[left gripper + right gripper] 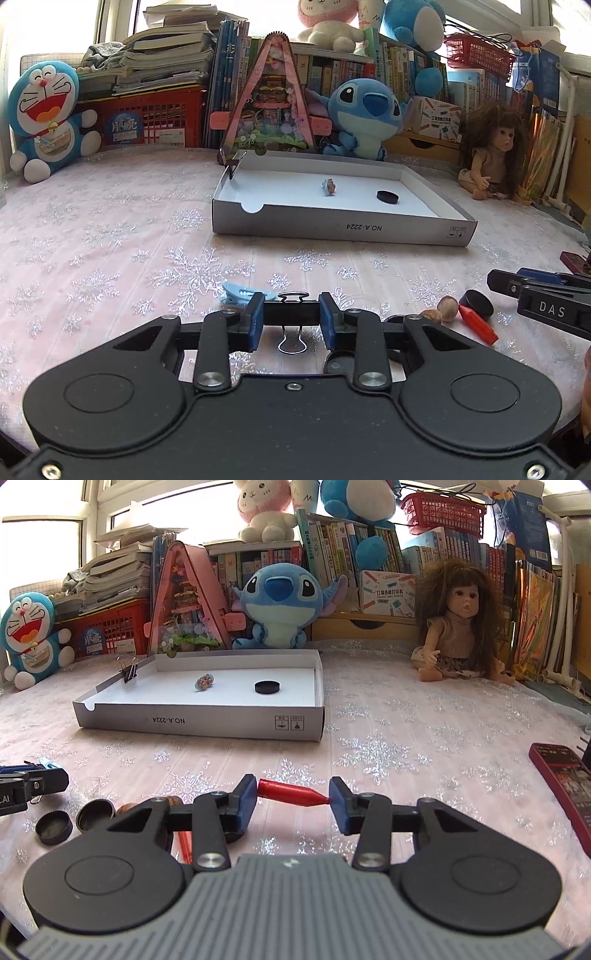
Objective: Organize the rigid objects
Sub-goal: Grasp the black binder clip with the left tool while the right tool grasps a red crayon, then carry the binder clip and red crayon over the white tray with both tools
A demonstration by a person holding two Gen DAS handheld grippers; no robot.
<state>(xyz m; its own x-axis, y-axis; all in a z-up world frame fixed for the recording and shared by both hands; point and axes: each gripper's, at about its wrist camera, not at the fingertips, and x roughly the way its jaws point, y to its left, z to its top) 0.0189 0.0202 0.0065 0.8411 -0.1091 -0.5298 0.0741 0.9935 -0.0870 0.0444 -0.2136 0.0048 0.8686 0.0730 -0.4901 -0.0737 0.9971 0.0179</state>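
Pinching a binder clip and red cone, both grippers face scattered shells.

A shallow white cardboard box lid lies open side up on the pink snowflake cloth, holding a flat black disc and a small patterned shell. A black binder clip grips its left wall. A black binder clip with wire handles sits clamped crosswise between blue pads; a red pointed plastic cap lies pinched end to end.
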